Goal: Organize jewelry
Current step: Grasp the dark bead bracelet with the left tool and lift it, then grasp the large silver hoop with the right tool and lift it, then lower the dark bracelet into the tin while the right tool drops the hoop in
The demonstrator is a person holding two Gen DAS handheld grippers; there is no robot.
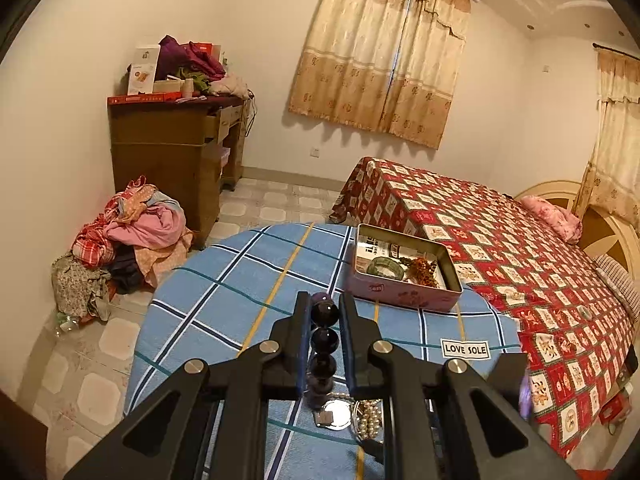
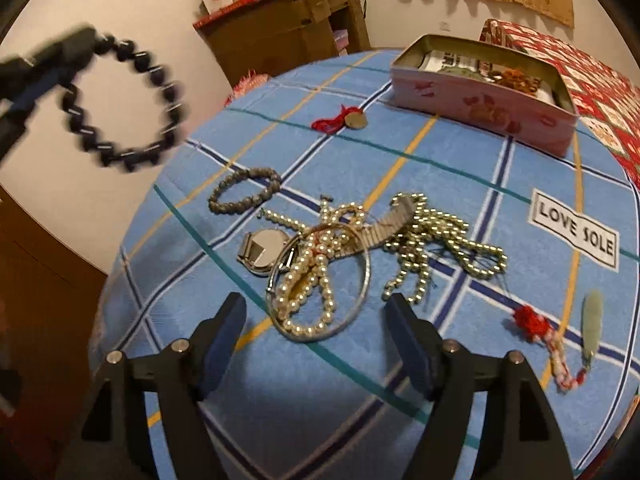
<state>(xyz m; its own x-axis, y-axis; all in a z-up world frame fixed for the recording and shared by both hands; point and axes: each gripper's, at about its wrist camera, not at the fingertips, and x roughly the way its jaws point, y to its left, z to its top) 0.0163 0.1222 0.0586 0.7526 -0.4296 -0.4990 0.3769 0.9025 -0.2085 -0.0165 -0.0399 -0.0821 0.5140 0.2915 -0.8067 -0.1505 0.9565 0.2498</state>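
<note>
Dark bead bracelet hangs as a loop, clamped in my left gripper; my right gripper gapes wide over the pearl strand.

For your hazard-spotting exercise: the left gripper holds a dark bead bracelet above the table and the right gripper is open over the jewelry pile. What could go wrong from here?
1. The dark bead bracelet hangs from the left gripper by a few beads; it may slip before reaching the tin.
2. The pearl strands, bangle and watch are tangled; the right gripper might drag several together.
</note>
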